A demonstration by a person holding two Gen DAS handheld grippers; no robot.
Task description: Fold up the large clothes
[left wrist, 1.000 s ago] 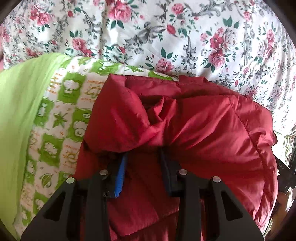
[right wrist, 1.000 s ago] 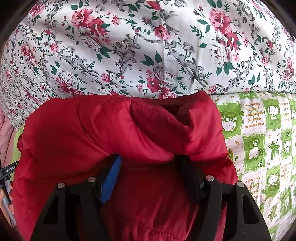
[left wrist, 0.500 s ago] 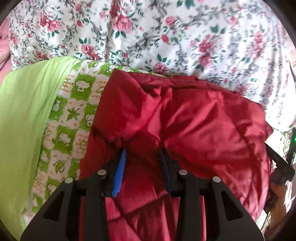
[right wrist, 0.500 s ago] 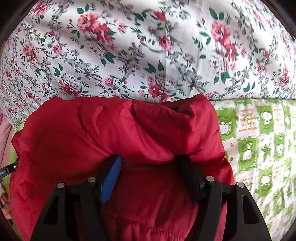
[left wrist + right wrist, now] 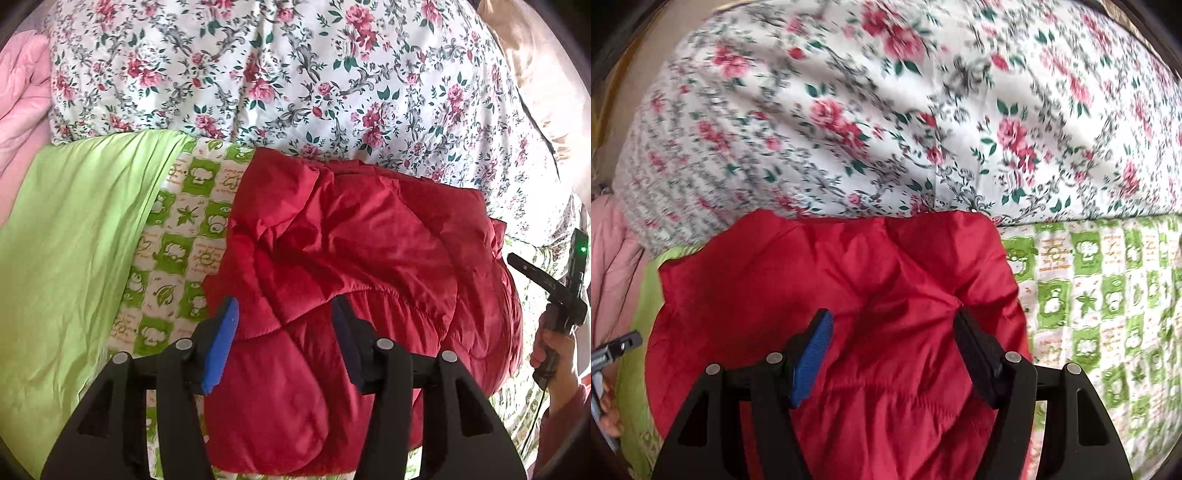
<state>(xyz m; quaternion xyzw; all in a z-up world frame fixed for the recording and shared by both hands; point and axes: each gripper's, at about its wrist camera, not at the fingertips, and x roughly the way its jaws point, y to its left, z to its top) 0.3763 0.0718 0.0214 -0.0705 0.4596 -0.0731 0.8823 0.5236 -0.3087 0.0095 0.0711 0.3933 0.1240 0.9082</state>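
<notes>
A red quilted puffer jacket [image 5: 369,266] lies folded in a bundle on a green-and-white printed sheet [image 5: 173,236], its long axis running left to right, just beside a floral duvet [image 5: 295,74]. The left hand-held gripper [image 5: 282,332] has just been opening; both it and the right hand-held gripper [image 5: 892,343] hover released above the jacket.
</notes>
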